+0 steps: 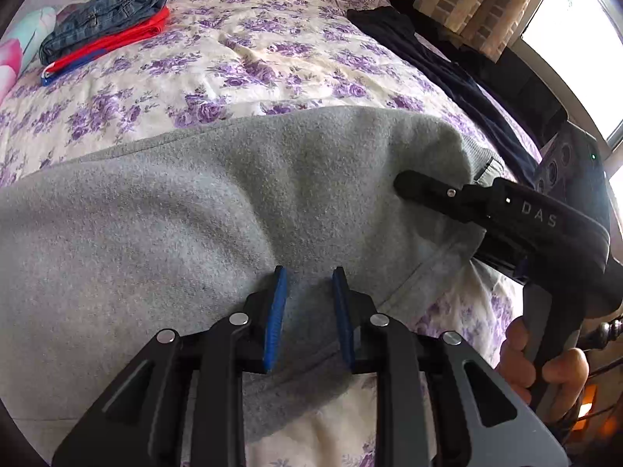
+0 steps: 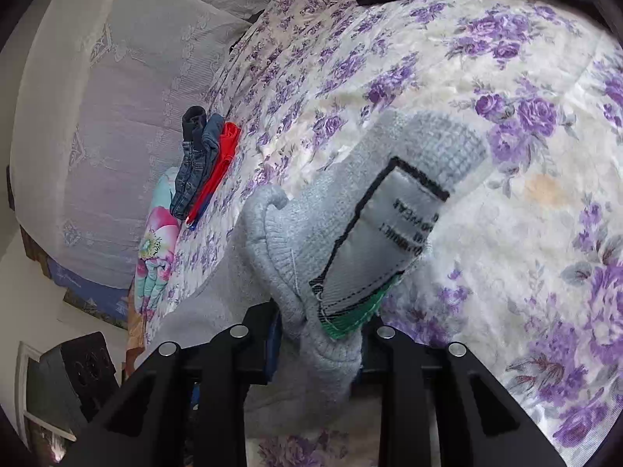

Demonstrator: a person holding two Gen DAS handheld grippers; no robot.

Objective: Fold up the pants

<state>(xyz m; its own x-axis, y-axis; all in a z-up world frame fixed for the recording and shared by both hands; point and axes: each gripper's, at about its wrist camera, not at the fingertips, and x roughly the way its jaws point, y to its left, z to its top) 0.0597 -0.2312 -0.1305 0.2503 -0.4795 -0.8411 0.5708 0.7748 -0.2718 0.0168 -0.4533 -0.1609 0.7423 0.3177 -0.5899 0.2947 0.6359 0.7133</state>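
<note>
Here, grey pants point(image 1: 163, 210) under the parted left claw point(image 1: 309, 284), right claw point(image 2: 317, 334) clamping their waistband (label showing).

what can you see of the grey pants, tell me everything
The grey pants look like fleecy sweatpants, lying spread but rumpled across the floral bedspread. The ribbed waistband carries a sewn-in grey label with black edging and a green tab. The right gripper is shut on the bunched waistband. The left gripper has grey fabric between its blue pads; whether they pinch it is unclear.
</note>
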